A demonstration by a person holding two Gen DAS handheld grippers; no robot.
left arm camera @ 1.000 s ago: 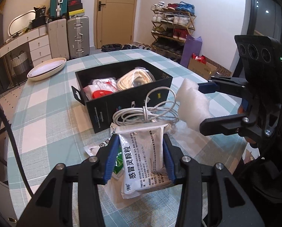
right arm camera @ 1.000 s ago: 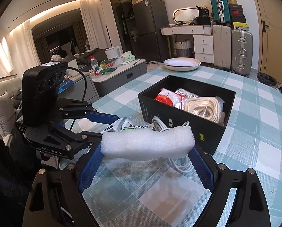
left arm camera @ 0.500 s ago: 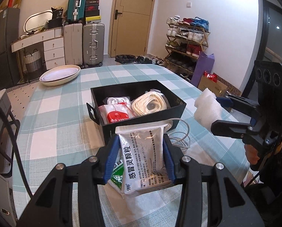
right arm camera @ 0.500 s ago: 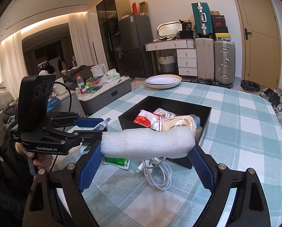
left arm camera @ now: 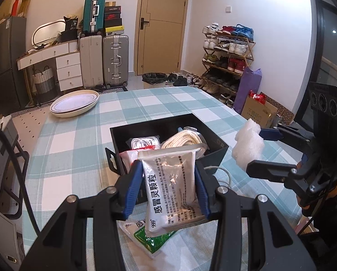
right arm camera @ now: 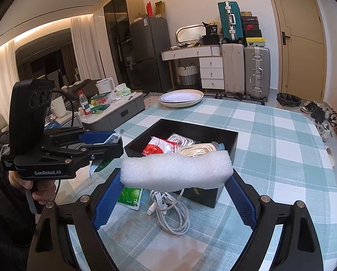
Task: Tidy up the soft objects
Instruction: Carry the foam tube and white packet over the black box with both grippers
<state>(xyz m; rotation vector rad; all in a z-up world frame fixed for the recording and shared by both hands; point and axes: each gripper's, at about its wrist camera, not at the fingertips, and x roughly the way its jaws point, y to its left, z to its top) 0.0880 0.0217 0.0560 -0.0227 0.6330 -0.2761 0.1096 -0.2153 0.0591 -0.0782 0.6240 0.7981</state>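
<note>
Gripping a white medicine sachet (left arm camera: 170, 187), left gripper (left arm camera: 168, 187) hangs above the black box's (left arm camera: 215, 155) near wall. Right gripper (right arm camera: 175, 178) clamps a white foam block (right arm camera: 176, 171), raised over box's near edge.

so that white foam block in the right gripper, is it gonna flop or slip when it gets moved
Probably not floppy: the foam block spans the right gripper with only a slight sag. It looks porous and likely light, and the pads appear to dent its ends, so slipping seems unlikely.
</note>
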